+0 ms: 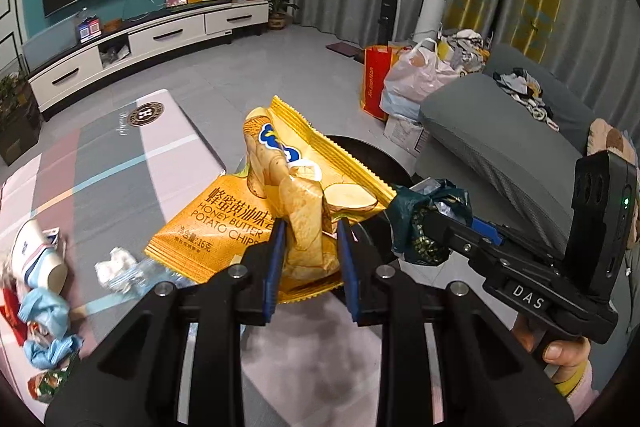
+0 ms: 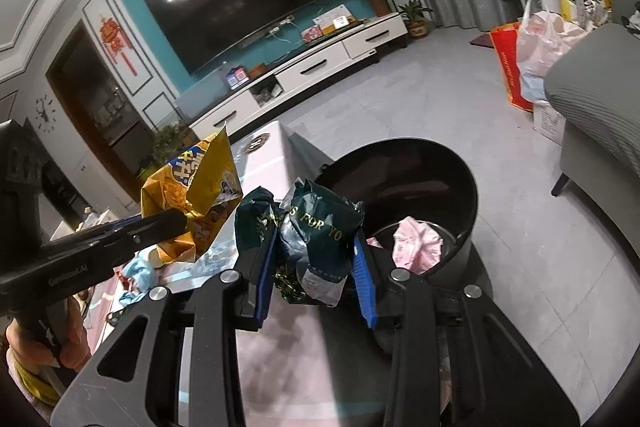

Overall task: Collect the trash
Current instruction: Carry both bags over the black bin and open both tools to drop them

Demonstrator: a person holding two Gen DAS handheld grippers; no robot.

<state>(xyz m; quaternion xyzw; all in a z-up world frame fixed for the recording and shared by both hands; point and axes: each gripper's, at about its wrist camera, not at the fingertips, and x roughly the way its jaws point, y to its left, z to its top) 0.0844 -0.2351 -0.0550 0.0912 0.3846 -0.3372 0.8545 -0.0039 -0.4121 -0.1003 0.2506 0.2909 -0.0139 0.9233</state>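
Observation:
My left gripper (image 1: 311, 233) is shut on a crumpled yellow chip bag (image 1: 296, 187) and holds it above the table; a second flat yellow honey butter chip bag (image 1: 200, 231) lies under it. My right gripper (image 2: 316, 253) is shut on a dark green wrapper (image 2: 316, 227) beside the black trash bin (image 2: 460, 187), which holds a pink wrapper (image 2: 416, 243). In the left wrist view the right gripper (image 1: 432, 223) with the green wrapper (image 1: 416, 211) is to the right. In the right wrist view the left gripper (image 2: 176, 223) holds the yellow bag (image 2: 192, 187) at left.
On the striped table (image 1: 120, 163) lie a paper cup (image 1: 36, 259), white tissue (image 1: 116, 267), blue masks (image 1: 44, 311) and small wrappers at left. A grey sofa (image 1: 500, 131) stands right of the bin. Bags (image 1: 404, 79) sit on the floor beyond it.

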